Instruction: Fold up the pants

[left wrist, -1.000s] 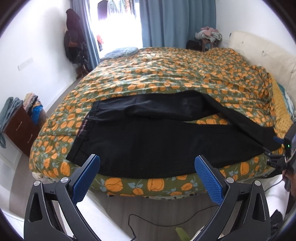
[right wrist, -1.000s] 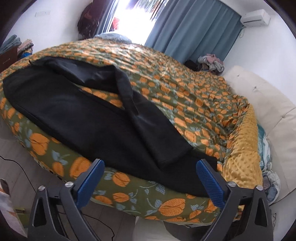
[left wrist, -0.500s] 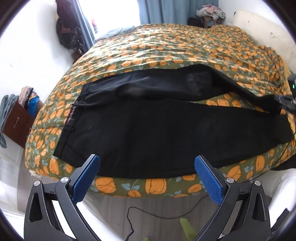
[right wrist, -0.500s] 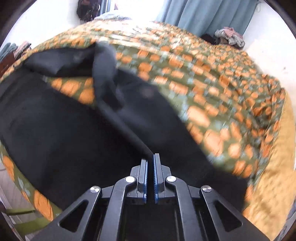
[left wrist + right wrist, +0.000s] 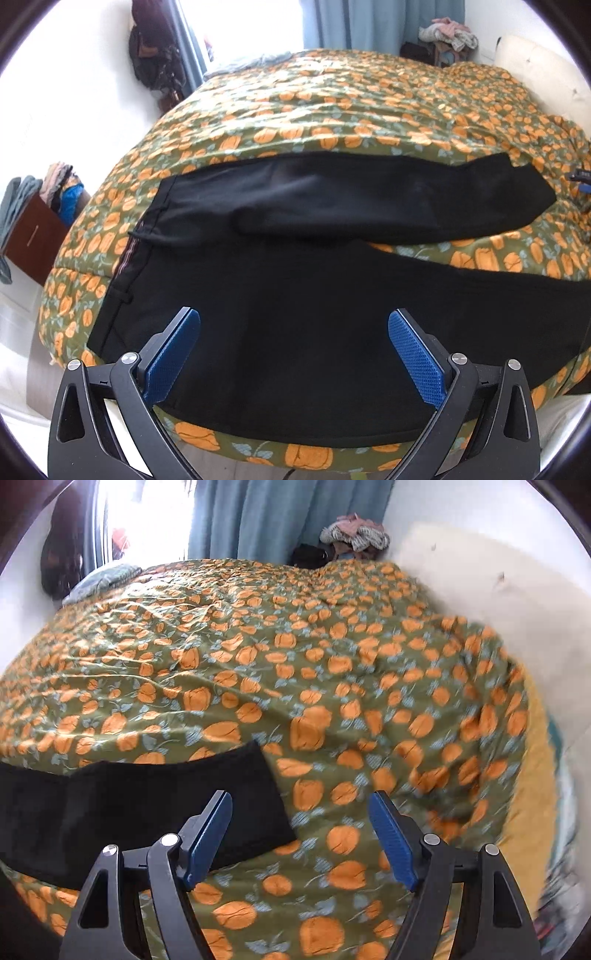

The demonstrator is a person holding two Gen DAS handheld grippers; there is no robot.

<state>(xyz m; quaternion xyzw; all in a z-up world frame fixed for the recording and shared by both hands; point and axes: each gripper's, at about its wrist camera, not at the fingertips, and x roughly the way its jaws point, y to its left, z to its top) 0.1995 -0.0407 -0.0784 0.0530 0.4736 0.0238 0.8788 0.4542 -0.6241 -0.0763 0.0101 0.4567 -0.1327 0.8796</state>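
Two legs of soft, floppy black pants (image 5: 295, 325) on the bed (image 5: 369, 110); grab hems. Your left claw (image 5: 294, 356) is released, right claw (image 5: 300, 840) opening, nothing between.

The black pants (image 5: 295, 314) lie spread flat across the near edge of the bed, waistband at the left with a striped inner lining showing. One leg runs along the near edge; the other lies farther back, splayed apart toward the right, its hem squared off.
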